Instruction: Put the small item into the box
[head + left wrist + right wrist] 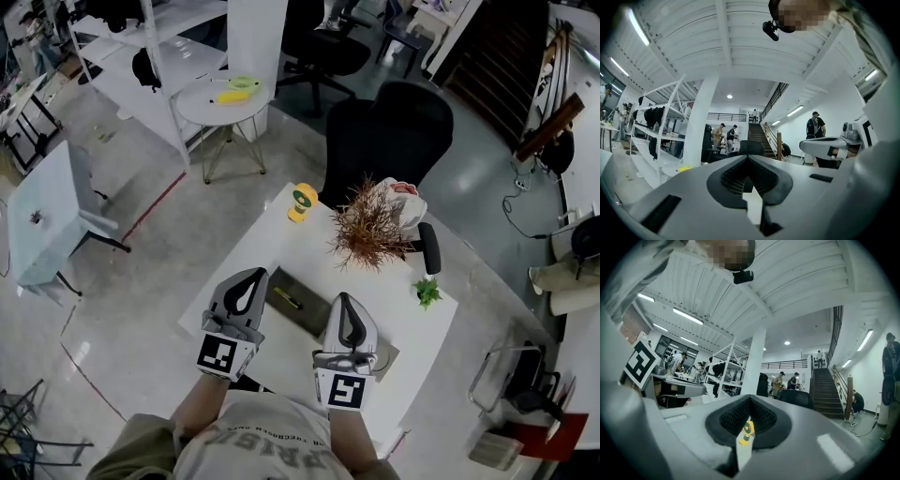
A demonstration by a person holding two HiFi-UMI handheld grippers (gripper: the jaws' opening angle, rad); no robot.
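Observation:
On the white table (394, 300) lies a flat dark box (305, 314), open at the top, with a small yellow item (287, 299) inside it. My left gripper (249, 277) hangs at the box's left end. My right gripper (346, 302) is over its right part. Both point level, away from me, and both are shut with nothing between the jaws. In the left gripper view my left gripper (748, 163) shows only a thin slit. In the right gripper view a small yellow fan-like item (748, 431) shows through the slit of my right gripper (749, 403).
A yellow fan-like item (302, 202) stands at the table's far corner. A dried reddish plant (370, 228) and a small green plant (427, 292) stand to the right. A black office chair (389, 136) is behind the table, and a round side table (225, 98) stands farther back.

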